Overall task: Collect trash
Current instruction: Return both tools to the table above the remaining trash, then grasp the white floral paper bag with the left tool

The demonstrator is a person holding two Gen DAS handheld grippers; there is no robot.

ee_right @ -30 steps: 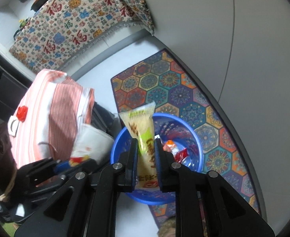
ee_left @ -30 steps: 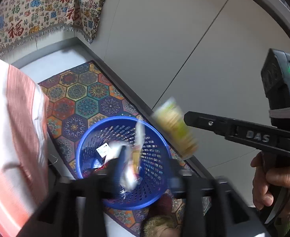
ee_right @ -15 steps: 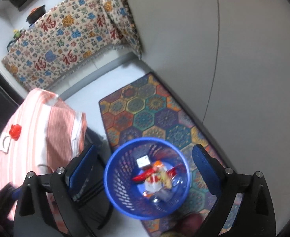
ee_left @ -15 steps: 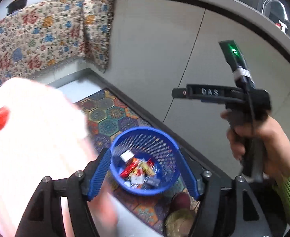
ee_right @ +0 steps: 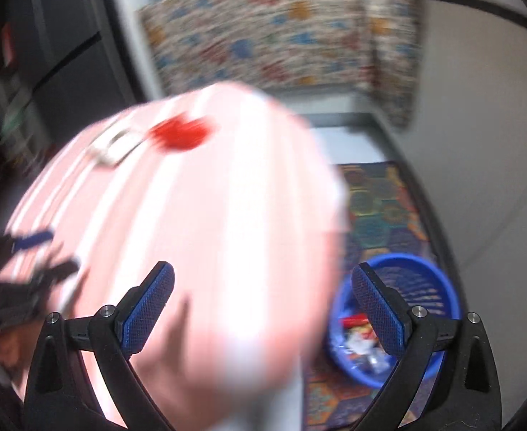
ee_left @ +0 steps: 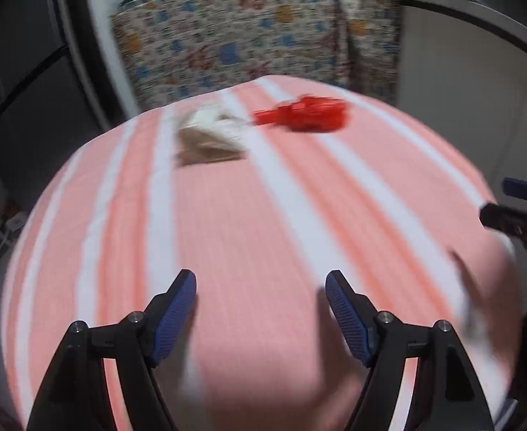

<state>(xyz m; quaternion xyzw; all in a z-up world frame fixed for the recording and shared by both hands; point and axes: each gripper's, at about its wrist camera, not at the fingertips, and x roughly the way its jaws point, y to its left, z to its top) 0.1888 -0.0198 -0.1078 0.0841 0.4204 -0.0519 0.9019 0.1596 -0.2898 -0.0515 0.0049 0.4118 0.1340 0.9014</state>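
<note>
A round table [ee_left: 263, 215] under a pink and white striped cloth fills the left wrist view. On its far side lie a blurred red piece of trash [ee_left: 305, 113] and a brown and white wrapper [ee_left: 206, 140]. My left gripper [ee_left: 260, 280] hovers over the near part of the cloth; its jaws are opening and hold nothing. My right gripper [ee_right: 260, 309] is open and empty over the table's right edge. Below it on the floor stands the blue basket [ee_right: 403, 258] with several wrappers inside. The red trash [ee_right: 180, 133] and the wrapper [ee_right: 114, 147] also show here.
A hexagon-patterned rug [ee_right: 382, 201] lies under the basket beside a grey cabinet wall [ee_right: 486, 143]. A patterned cloth [ee_left: 249, 36] hangs over the counter behind the table. Dark cabinets [ee_left: 22, 89] stand to the left. Each gripper shows at the edge of the other's view.
Both grippers swung away from above the blue basket to over the striped table. The right let go of the yellow packet and the left of its wrapper; both opened wide.
</note>
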